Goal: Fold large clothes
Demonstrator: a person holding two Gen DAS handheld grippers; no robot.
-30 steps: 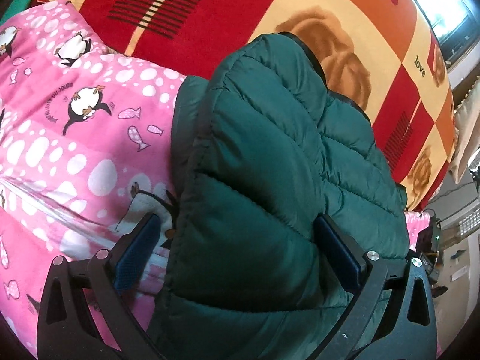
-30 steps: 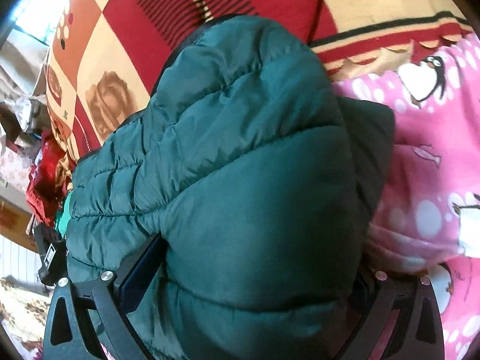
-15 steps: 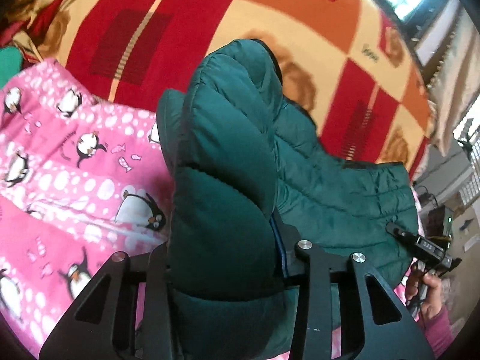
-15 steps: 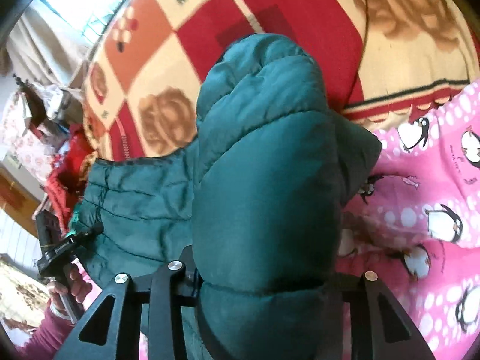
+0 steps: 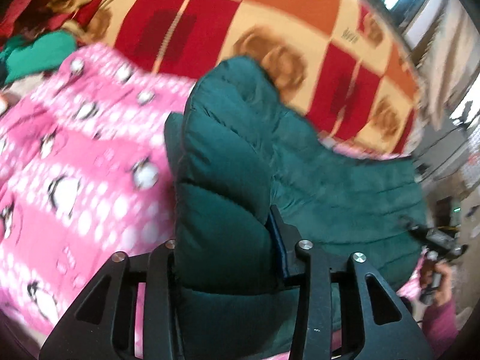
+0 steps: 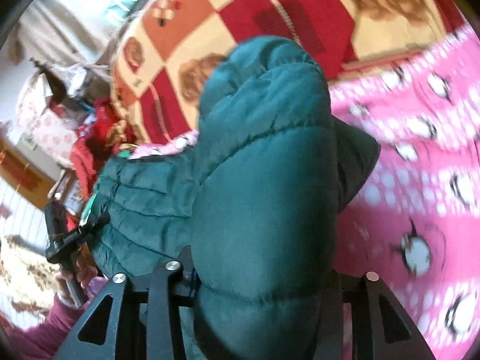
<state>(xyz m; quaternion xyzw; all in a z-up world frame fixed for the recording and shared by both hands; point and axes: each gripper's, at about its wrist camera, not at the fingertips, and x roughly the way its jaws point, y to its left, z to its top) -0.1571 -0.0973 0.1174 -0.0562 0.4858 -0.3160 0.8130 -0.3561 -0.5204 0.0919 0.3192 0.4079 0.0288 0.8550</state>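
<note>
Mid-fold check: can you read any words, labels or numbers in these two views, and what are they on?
"love": probably, it is blurred. A small dark word on the cream squares of the checked blanket, seen in both wrist views.
Green jacket: no label or print shows.
Pink penguin cloth: too blurred to read any lettering.

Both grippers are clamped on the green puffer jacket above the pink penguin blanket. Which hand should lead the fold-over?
Neither clearly. The left gripper and right gripper each pinch a padded end of the green puffer jacket, which spans between them. Probably move both together.
</note>
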